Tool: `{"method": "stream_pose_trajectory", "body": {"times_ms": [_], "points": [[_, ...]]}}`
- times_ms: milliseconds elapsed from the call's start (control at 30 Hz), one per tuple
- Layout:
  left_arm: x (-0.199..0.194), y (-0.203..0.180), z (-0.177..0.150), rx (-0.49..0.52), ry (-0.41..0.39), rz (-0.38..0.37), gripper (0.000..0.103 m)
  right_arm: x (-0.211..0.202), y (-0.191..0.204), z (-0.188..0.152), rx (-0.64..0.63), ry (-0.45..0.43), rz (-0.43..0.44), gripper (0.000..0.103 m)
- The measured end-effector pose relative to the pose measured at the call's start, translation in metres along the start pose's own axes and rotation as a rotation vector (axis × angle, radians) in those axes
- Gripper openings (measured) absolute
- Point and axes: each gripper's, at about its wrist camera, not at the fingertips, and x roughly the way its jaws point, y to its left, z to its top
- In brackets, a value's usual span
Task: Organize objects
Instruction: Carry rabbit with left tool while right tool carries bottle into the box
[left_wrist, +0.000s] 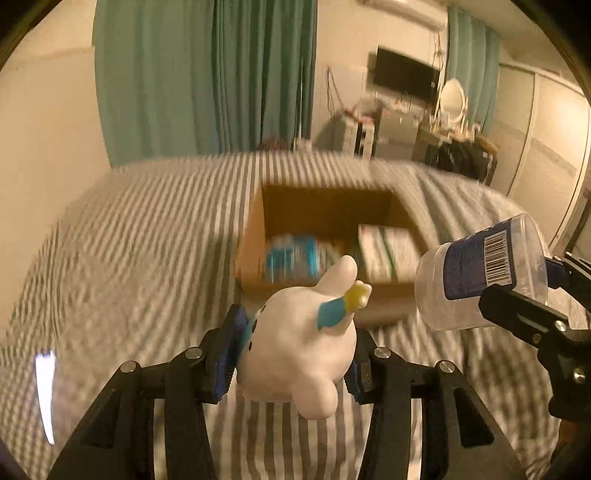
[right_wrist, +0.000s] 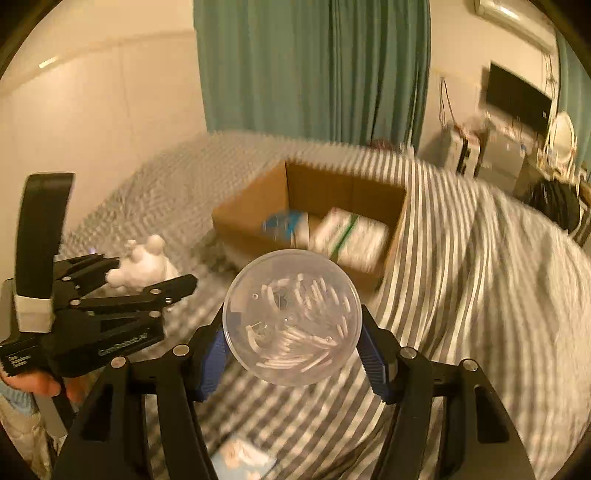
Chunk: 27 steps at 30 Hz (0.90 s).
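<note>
White and smooth, the rabbit-like toy figure (left_wrist: 295, 343) sits clamped between the blue pads of your left gripper (left_wrist: 291, 354), its single visible ear (left_wrist: 341, 273) and long axis aimed up and away toward the cardboard box (left_wrist: 255, 236) on the striped bedcover (left_wrist: 129, 229). Your left wrist view shows the clear plastic jar (left_wrist: 480, 273) from the side, with its dark blue label and barcode, lying nearly level, one end in the right gripper's (left_wrist: 524, 295) fingers and the other pointing at the box. Your right wrist view hides that label and gives the jar's round end (right_wrist: 291, 317) face-on, with many small white sticks inside, and the right gripper (right_wrist: 291, 343) closed on its sides. Only this view shows your hand (right_wrist: 33, 384) under the left gripper (right_wrist: 147, 280), and a small pale-blue packet (right_wrist: 243, 461) on the bedcover below the jar. You can count one box, open-topped, holding two blurred things: a blue-and-white pack (right_wrist: 284, 225) and a white carton with a green stripe (right_wrist: 351, 236). One toy and one jar are both held in the air, near the box's front side.
</note>
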Motion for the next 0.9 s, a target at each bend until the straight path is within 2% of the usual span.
{"method": "stream_pose_trajectory", "body": {"times_ms": [67, 167, 233, 333, 433, 667, 800, 833, 867, 900], "points": [[0.002, 0.001, 0.034, -0.003, -0.039, -0.020, 0.049, -0.007, -0.004, 0.026, -0.011, -0.056, -0.008, 0.062], [0.018, 0.007, 0.072, -0.035, -0.045, -0.054, 0.049, -0.006, -0.013, 0.065, -0.018, -0.120, -0.011, 0.062], [0.036, 0.007, 0.092, -0.028, -0.048, -0.059, 0.049, 0.005, -0.020, 0.087, -0.016, -0.141, -0.014, 0.062], [0.065, 0.003, 0.105, 0.004, -0.036, -0.047, 0.049, 0.032, -0.033, 0.110, 0.018, -0.142, 0.001, 0.062], [0.103, 0.002, 0.106, 0.000, 0.002, -0.071, 0.049, 0.063, -0.043, 0.120, 0.041, -0.112, 0.024, 0.062], [0.174, 0.007, 0.081, -0.021, 0.115, -0.077, 0.049, 0.143, -0.065, 0.117, 0.105, -0.016, 0.045, 0.062], [0.179, 0.005, 0.074, -0.022, 0.128, -0.070, 0.050, 0.157, -0.075, 0.106, 0.173, 0.008, 0.097, 0.063], [0.175, 0.007, 0.073, -0.024, 0.121, -0.069, 0.054, 0.155, -0.078, 0.106, 0.180, 0.001, 0.108, 0.063], [0.169, 0.007, 0.075, -0.031, 0.110, -0.077, 0.063, 0.151, -0.080, 0.105, 0.187, -0.015, 0.122, 0.065], [0.163, 0.010, 0.074, -0.035, 0.104, -0.080, 0.069, 0.143, -0.084, 0.106, 0.196, -0.039, 0.124, 0.073]]}}
